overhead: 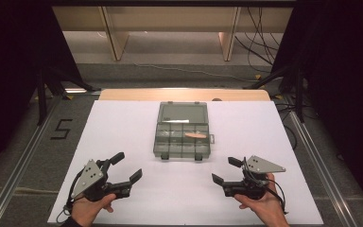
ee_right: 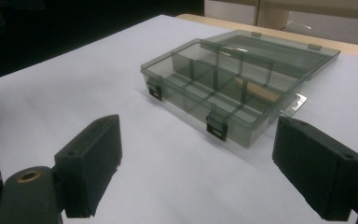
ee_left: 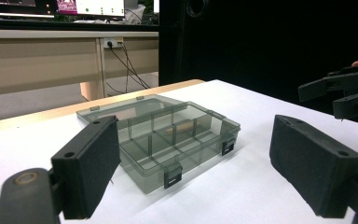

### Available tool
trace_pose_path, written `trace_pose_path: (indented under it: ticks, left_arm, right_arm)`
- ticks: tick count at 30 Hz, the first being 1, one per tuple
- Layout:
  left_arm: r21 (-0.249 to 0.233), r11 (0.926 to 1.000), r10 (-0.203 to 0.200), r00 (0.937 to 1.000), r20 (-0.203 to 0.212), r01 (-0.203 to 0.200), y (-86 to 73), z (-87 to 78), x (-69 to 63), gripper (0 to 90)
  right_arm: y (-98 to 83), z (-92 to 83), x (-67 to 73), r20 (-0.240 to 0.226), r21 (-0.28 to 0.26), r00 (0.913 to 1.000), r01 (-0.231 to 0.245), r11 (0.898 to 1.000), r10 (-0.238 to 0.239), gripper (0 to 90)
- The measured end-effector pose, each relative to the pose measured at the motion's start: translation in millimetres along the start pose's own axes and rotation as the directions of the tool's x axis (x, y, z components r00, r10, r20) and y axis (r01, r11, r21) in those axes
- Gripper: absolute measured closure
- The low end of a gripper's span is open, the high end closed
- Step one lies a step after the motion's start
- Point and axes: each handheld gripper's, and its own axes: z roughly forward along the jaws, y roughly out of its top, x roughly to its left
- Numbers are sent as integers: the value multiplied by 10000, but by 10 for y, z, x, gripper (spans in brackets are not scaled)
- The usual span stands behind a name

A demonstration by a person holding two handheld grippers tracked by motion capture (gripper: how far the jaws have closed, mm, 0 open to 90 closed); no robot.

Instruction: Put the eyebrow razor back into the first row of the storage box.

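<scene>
A smoky clear plastic compartment box [overhead: 183,142] lies in the middle of the white table with its lid [overhead: 182,113] folded flat behind it. A small tan oblong piece [overhead: 196,135] rests in a right-hand compartment. The left gripper view shows the box [ee_left: 165,137] ahead, the right gripper view shows the box [ee_right: 223,88] with the tan piece [ee_right: 256,91] inside. My left gripper [overhead: 126,167] is held near the front left, open and empty. My right gripper [overhead: 226,170] is at the front right, also open and empty. Both stand well short of the box.
The white sheet [overhead: 123,127] covers most of the table, with a wooden edge [overhead: 184,95] at the far side. A metal rail [overhead: 23,156] runs along the left, and another rail [overhead: 319,161] along the right. Cables [overhead: 260,52] lie on the floor beyond.
</scene>
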Motion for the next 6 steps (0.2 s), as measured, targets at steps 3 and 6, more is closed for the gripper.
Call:
trace_pose_path:
  ticks: [3,6]
  left_arm:
    - [0,10000,-1,10000,-3,1,0,0,1,160]
    - [-6,10000,-2,10000,-3,2,1,0,2,160]
  right_arm:
    - [2,-6,7,128,110,9999,24,9999,-25,169]
    - [3,1,1,11,147,10000,35,9999,-36,169]
